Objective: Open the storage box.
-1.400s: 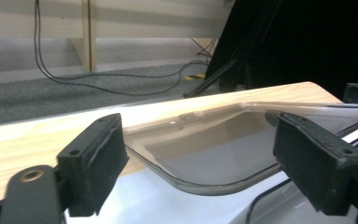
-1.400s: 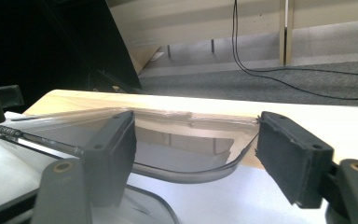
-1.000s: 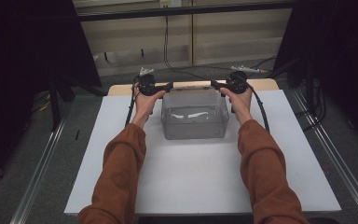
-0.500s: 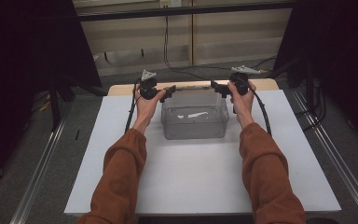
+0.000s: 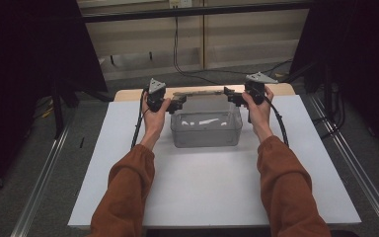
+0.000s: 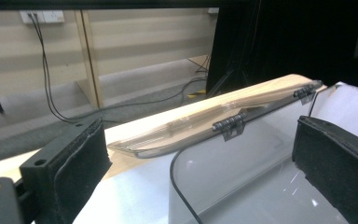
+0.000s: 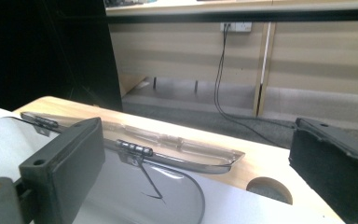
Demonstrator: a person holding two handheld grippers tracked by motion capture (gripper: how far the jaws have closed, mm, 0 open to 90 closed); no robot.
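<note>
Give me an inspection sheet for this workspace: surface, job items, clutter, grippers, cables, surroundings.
Surface: white sheet laid over a wooden table; a round hole in the wood near the far edge.
Job's things: clear plastic box, its hinged clear lid swung open and lying back over the far edge.
Clutter: nothing seen.
Grippers: left gripper and right gripper at the box's far corners, both open, nothing between the jaws; the right's jaws have just been opening.
Cables: black gripper cable trails past the right wrist; black wall cables hang from a socket to the floor.
Surroundings: light panelled wall, grey floor, dark curtains at both sides.
</note>
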